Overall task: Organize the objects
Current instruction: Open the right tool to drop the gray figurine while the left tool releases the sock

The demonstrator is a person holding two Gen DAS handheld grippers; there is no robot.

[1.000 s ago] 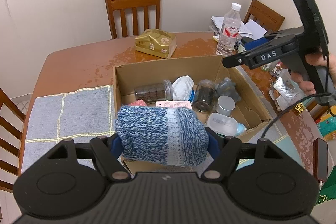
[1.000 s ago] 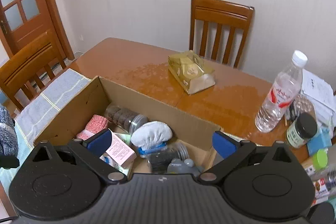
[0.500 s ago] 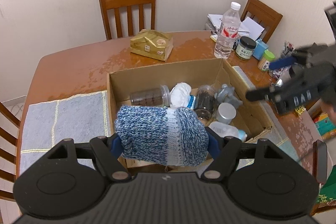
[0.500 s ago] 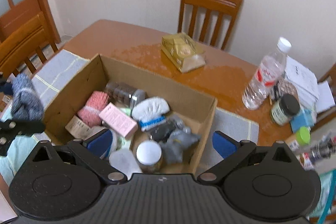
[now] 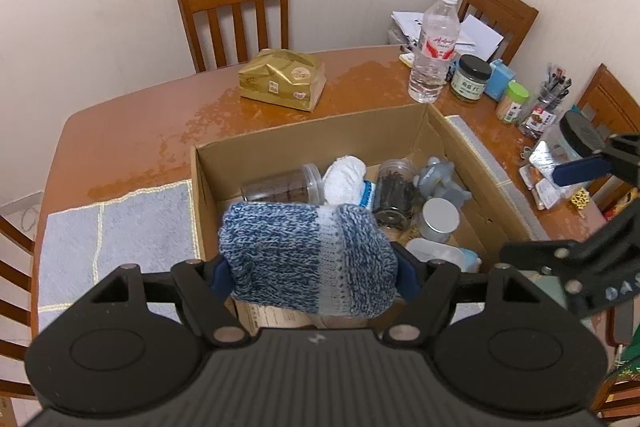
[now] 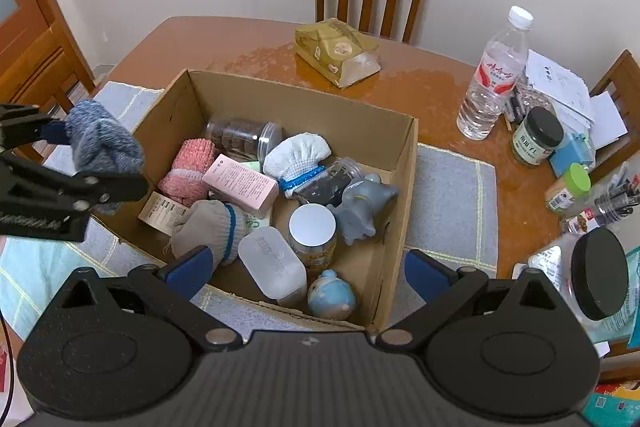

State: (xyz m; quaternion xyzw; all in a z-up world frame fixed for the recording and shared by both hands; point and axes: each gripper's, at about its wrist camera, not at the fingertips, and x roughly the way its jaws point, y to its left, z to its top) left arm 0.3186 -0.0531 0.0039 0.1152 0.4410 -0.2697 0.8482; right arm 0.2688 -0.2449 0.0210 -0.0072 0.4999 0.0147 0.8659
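Blue-and-white knitted wool, a rolled sock (image 5: 308, 259), is being squeezed between the left gripper (image 5: 310, 273) pads, hanging over the near left corner of the cardboard box (image 5: 320, 131). Setting it well likely means clearing the rim, then releasing over soft items like the pink sock roll (image 6: 186, 171), away from hard jars. The right gripper (image 6: 304, 269) is hovering over the box, jaws spread, grasping nothing.
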